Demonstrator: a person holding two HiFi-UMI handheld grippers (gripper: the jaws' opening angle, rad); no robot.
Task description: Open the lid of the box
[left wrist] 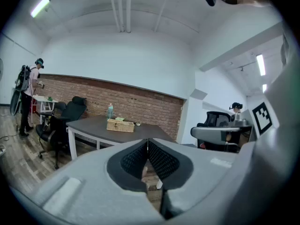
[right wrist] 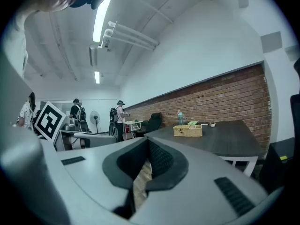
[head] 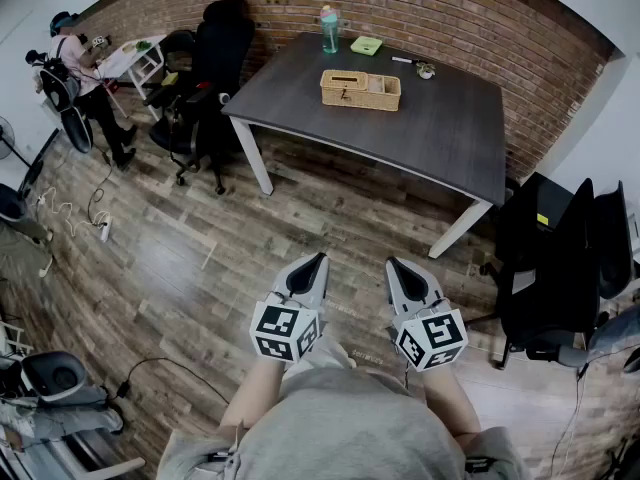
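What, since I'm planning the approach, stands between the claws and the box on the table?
Nothing visible. The left claw and right claw hang over bare floor, and the table is bare before the box; the bottle stands behind it.

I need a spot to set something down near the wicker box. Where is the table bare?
The table is bare to the right of the wicker box and along its near edge. The far edge is crowded, with the bottle, green item and small items.
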